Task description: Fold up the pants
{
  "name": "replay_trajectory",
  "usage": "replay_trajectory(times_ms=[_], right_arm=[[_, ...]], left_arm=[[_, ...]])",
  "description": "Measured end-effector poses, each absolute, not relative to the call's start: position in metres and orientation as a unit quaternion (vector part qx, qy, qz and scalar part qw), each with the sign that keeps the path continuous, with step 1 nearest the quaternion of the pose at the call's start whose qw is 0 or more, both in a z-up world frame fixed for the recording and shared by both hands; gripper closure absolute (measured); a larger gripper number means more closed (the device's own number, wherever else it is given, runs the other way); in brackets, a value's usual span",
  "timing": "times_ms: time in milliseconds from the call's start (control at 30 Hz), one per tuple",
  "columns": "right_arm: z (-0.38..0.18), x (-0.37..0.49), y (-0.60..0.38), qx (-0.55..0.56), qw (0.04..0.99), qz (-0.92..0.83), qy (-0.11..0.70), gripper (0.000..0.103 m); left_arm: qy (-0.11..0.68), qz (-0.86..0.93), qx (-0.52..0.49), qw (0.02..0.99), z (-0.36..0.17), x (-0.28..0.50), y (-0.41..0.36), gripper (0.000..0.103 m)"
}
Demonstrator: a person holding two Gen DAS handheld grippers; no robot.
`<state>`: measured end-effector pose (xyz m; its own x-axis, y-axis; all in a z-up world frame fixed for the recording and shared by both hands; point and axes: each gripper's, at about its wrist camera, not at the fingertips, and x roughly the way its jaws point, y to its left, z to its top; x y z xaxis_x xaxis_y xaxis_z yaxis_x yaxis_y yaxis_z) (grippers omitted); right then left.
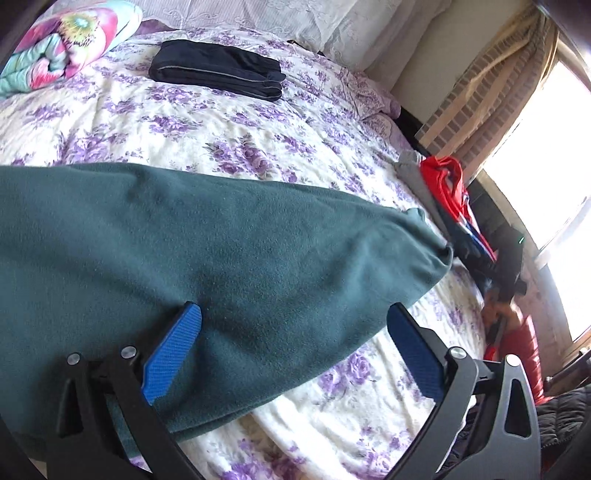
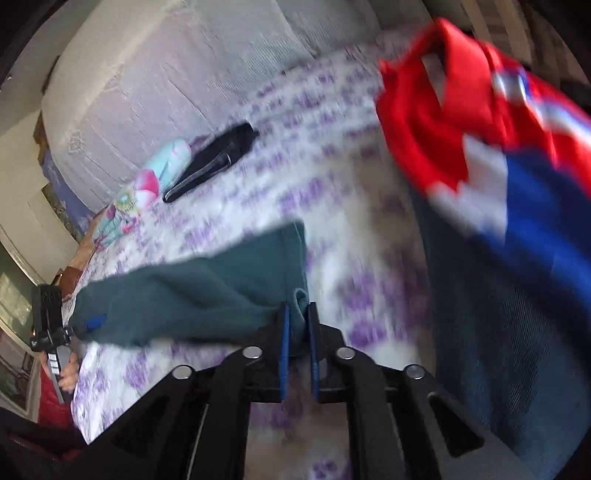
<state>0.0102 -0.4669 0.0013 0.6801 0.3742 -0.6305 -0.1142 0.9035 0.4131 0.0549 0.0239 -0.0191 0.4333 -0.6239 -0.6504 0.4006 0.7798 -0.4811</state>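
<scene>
Dark green fleece pants (image 1: 207,258) lie stretched across a bed with a purple-flowered cover (image 1: 207,136). My left gripper (image 1: 291,314) is open, its blue pads (image 1: 173,354) spread wide over the pants' near edge, one pad resting on the cloth. My right gripper (image 2: 298,314) is shut on the end of the green pants (image 2: 207,291), cloth pinched between its blue pads. The right wrist view is blurred by motion. The left gripper (image 2: 96,321) shows there at the pants' far end.
Folded black pants (image 1: 218,70) lie near the head of the bed, beside a flowered quilt (image 1: 62,44). A pile with a red, white and blue garment (image 2: 498,129) and jeans (image 2: 509,332) sits at the bed's edge (image 1: 447,192). Pillows (image 1: 314,22) lie at the back.
</scene>
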Motion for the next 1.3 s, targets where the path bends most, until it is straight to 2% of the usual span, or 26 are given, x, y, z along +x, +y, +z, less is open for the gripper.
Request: replay_trajectory(times_ms=[33,67,100,333,500,633,767,933,1100,1200,1300], right_arm=[[0.003,0.006,-0.471,0.192,0.898,0.138,0.371,0.084],[0.011,0.000,-0.478,0.214,0.900,0.137,0.355,0.063],[0.016,-0.005,-0.482,0.225,0.901,0.135,0.346,0.057],[0.030,-0.008,-0.502,0.301,0.883,0.112,0.341,0.057],[0.042,-0.005,-0.469,0.256,0.893,0.165,0.330,0.057],[0.037,-0.011,-0.425,0.180,0.876,0.222,0.387,0.057],[0.009,-0.034,-0.409,0.117,0.852,0.200,0.470,0.057],[0.022,-0.057,-0.439,0.177,0.867,0.183,0.429,0.053],[0.032,-0.031,-0.470,0.252,0.884,0.120,0.375,0.053],[0.025,0.001,-0.468,0.229,0.888,0.096,0.388,0.059],[0.013,0.016,-0.455,0.186,0.891,0.091,0.405,0.061]], left_arm=[[0.434,-0.306,-0.132,0.837,-0.020,0.054,0.025,0.005],[0.432,-0.305,-0.135,0.838,-0.020,0.053,0.026,0.005],[0.429,-0.304,-0.137,0.839,-0.020,0.051,0.027,0.005],[0.425,-0.300,-0.141,0.842,-0.020,0.047,0.028,0.005],[0.424,-0.299,-0.138,0.844,-0.021,0.046,0.028,0.005],[0.424,-0.298,-0.133,0.845,-0.021,0.045,0.028,0.005],[0.423,-0.297,-0.133,0.846,-0.021,0.045,0.028,0.005],[0.422,-0.294,-0.125,0.848,-0.021,0.044,0.026,0.005],[0.422,-0.294,-0.124,0.849,-0.021,0.044,0.026,0.005],[0.420,-0.294,-0.124,0.849,-0.021,0.044,0.027,0.005],[0.420,-0.295,-0.128,0.849,-0.021,0.044,0.028,0.005]])
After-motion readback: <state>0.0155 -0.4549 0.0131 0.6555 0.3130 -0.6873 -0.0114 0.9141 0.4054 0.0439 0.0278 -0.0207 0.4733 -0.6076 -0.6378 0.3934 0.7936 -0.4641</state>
